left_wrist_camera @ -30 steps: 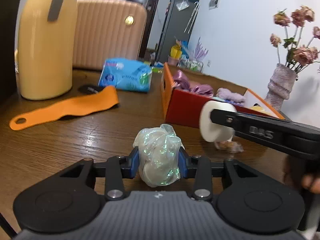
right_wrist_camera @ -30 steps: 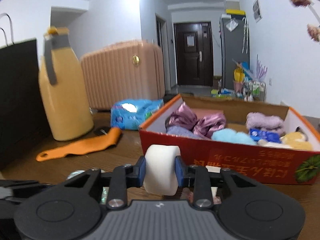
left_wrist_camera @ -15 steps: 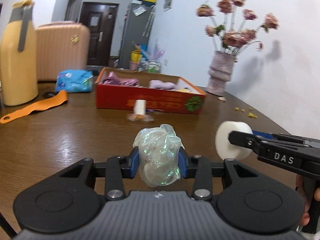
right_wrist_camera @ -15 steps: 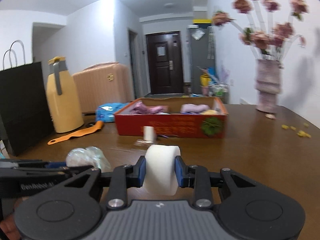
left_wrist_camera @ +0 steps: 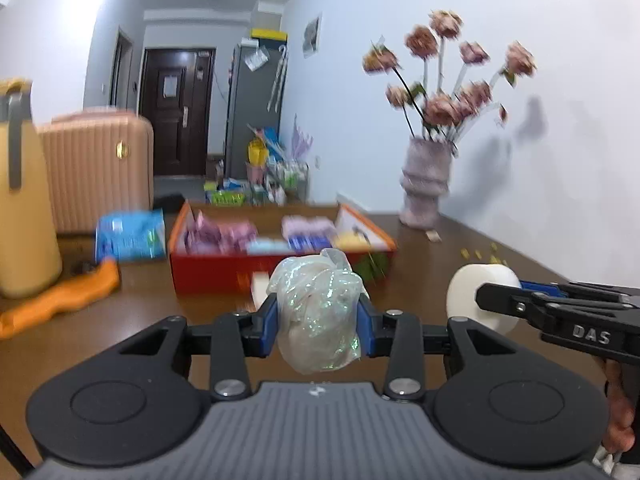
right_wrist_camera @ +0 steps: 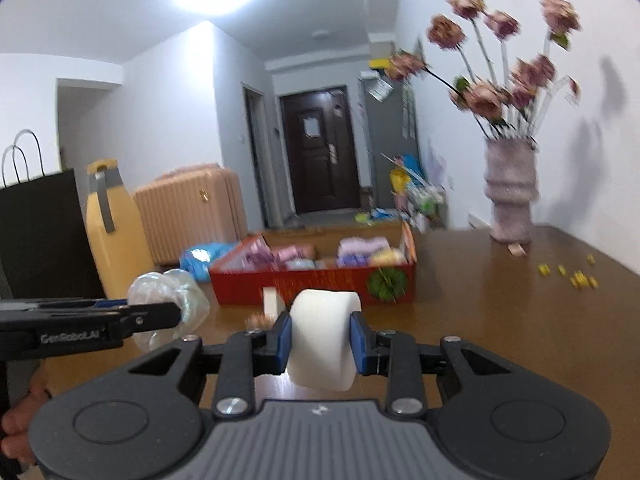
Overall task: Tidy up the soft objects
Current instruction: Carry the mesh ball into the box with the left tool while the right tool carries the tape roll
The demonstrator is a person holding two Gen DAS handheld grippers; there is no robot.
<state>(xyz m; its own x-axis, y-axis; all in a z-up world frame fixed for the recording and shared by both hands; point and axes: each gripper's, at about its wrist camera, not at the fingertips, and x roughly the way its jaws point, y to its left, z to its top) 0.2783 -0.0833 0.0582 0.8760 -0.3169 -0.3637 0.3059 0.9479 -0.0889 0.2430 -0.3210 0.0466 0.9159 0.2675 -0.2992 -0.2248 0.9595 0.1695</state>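
Note:
My left gripper [left_wrist_camera: 318,326] is shut on a crumpled iridescent plastic bundle [left_wrist_camera: 316,316] held above the wooden table. My right gripper [right_wrist_camera: 320,340] is shut on a white foam roll [right_wrist_camera: 322,338]. In the left wrist view the right gripper [left_wrist_camera: 486,300] with its roll [left_wrist_camera: 466,294] shows at the right. In the right wrist view the left gripper [right_wrist_camera: 176,314] and its bundle [right_wrist_camera: 188,292] show at the left. A red cardboard box [left_wrist_camera: 216,276] holding several soft purple, blue and yellow items stands ahead; it also shows in the right wrist view [right_wrist_camera: 316,286].
A small white foam piece [right_wrist_camera: 271,300] stands on the table before the box. A yellow jug [left_wrist_camera: 24,208], an orange strap [left_wrist_camera: 60,300], a blue packet [left_wrist_camera: 130,236], a pink suitcase [left_wrist_camera: 100,168] and a black bag [right_wrist_camera: 40,232] are at the left. A vase of flowers [left_wrist_camera: 426,184] stands at the right.
Both grippers have risen and moved back toward the box, which now looks larger and seen from higher. Each still holds its object. The current frames are motion-blurred.

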